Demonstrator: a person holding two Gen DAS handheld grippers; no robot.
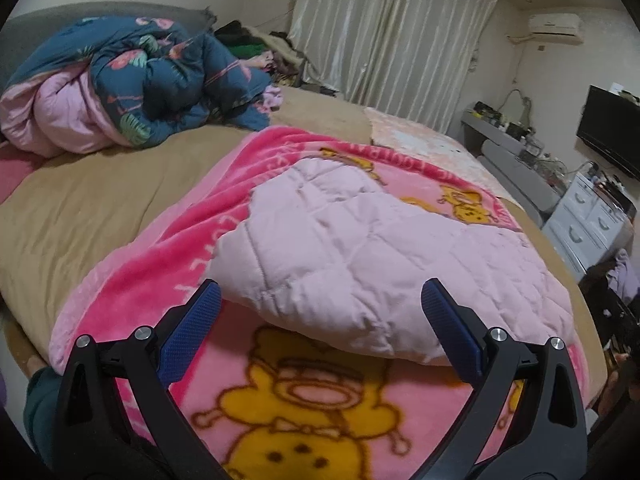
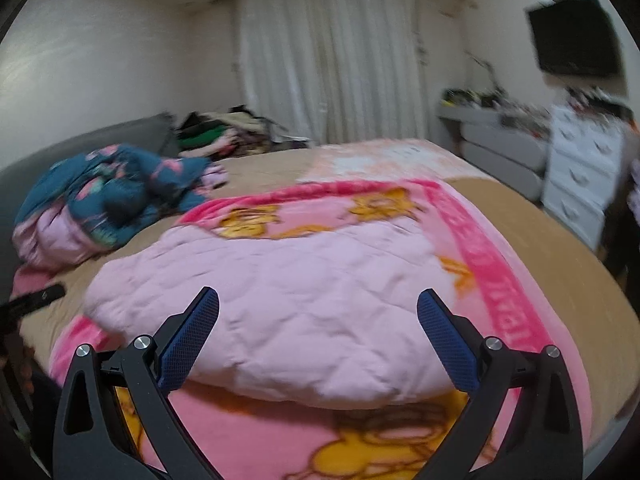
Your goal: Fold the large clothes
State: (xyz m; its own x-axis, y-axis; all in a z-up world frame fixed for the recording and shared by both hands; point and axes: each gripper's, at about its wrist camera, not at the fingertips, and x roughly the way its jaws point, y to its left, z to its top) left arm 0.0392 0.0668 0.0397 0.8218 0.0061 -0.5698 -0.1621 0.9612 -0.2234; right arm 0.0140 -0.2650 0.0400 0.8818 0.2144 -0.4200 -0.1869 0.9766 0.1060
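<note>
A wide bed [image 1: 100, 208], covered in a smooth tan sheet, is seen filling the middle of both views, its rounded edge curving away at the right. Across the centre and lower part of each frame a plush pink fleece blanket [image 1: 168, 264] is spread; a deeper pink border with pale lettering is woven along its edge, and yellow cartoon bears are printed on it. On top of the blanket, at the centre of each frame, a pale lilac quilted garment [image 1: 360, 264] is laid in a folded, puffy, rounded heap, its surface crossed by stitched diamond lines and soft creases. In the upper left of the frames a teal duvet [image 1: 160, 80] with a flamingo and leaf print and a pink lining is bunched into a crumpled mound. Long, pleated cream curtains [image 1: 392, 40] are hung at the top centre. A black flat television [image 1: 612, 132] is mounted at the upper right, above a white chest of drawers [image 1: 588, 220] with curved handles.

At the bottom of the left wrist view the left gripper [image 1: 320, 304] is shown with its jaws spread wide, nothing between the textured blue pads [image 1: 192, 332]. In the blurred right wrist view the right gripper [image 2: 318, 308] is likewise held spread and empty, just above the near edge of the garment.
</note>
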